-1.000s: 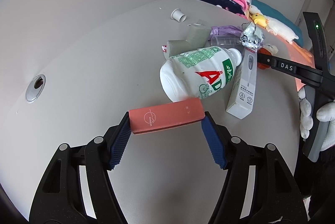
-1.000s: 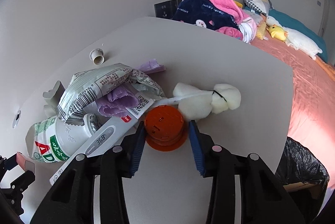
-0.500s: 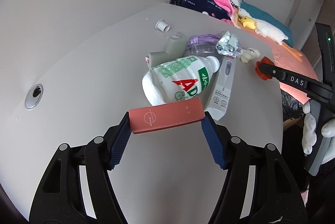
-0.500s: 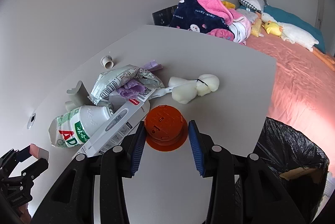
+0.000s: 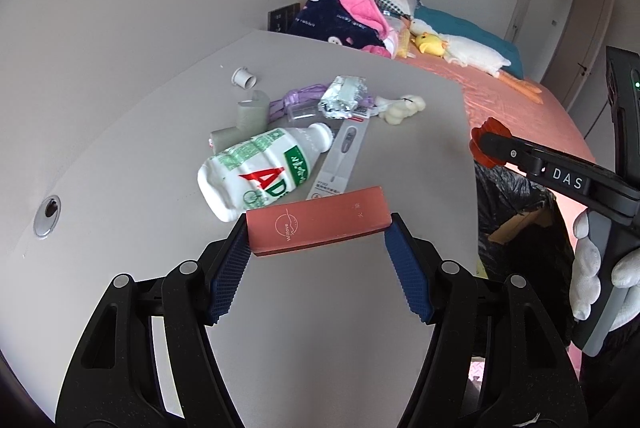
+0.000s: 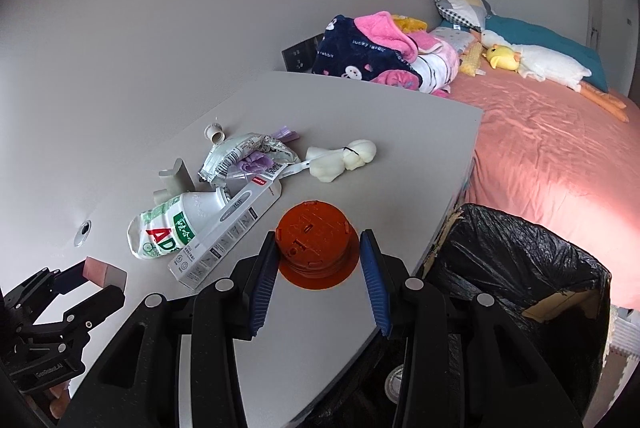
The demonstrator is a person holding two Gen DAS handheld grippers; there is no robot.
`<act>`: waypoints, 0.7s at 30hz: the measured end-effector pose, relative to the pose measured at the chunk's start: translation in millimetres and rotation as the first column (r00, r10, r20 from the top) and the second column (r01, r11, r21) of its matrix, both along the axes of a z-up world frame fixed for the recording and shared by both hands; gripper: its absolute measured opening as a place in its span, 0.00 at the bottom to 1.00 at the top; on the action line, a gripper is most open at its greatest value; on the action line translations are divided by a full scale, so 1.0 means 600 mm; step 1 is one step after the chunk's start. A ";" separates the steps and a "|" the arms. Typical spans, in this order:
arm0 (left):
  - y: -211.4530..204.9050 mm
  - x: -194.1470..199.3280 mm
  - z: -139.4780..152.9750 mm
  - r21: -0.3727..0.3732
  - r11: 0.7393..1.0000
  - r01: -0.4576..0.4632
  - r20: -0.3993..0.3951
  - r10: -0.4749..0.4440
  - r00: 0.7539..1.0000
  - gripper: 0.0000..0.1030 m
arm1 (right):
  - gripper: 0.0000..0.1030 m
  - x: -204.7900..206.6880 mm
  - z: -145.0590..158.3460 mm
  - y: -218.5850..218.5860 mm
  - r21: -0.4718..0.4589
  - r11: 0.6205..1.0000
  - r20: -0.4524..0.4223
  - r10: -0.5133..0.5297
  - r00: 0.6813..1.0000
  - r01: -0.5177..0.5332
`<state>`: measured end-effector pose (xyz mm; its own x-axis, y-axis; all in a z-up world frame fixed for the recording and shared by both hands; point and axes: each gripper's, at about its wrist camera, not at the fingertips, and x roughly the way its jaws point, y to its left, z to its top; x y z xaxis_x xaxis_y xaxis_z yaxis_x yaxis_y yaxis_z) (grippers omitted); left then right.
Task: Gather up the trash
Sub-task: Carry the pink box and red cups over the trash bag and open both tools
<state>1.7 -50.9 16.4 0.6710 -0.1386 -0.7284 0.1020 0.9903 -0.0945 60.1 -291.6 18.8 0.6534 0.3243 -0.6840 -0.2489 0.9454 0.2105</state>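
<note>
My left gripper (image 5: 318, 242) is shut on a salmon-pink box (image 5: 318, 224), held end to end above the grey table (image 5: 140, 148). My right gripper (image 6: 318, 262) is shut on an orange plastic pot (image 6: 316, 240), lifted above the table near its right edge; it also shows in the left wrist view (image 5: 482, 144). A black-lined trash bin (image 6: 520, 268) stands beside the table's right edge. On the table lie a white AD bottle (image 5: 260, 172), a thermometer box (image 5: 340, 160), a crumpled foil wrapper (image 5: 344, 96) and a white wad (image 5: 400, 106).
A grey pipe fitting (image 5: 250, 122), a white cap (image 5: 244, 78) and a purple bag (image 5: 296, 98) also lie in the pile. A cable hole (image 5: 47, 216) sits at the table's left. A bed (image 6: 560, 140) with clothes and plush toys lies beyond.
Both grippers have lifted and pulled back from the pile with their loads. The right gripper moved right with the orange pot, and the trash bin came into its view.
</note>
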 end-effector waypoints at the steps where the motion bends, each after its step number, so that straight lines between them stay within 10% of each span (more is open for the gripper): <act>1: -0.007 -0.001 0.002 0.000 1.000 0.007 0.004 -0.007 1.000 0.63 | 0.42 -0.005 0.002 -0.006 0.001 1.000 0.003 -0.004 1.000 0.004; 21: -0.129 -0.002 0.009 -0.013 0.986 0.164 0.004 -0.164 0.986 0.63 | 0.42 -0.058 0.021 -0.113 0.034 0.994 0.026 -0.103 0.994 0.102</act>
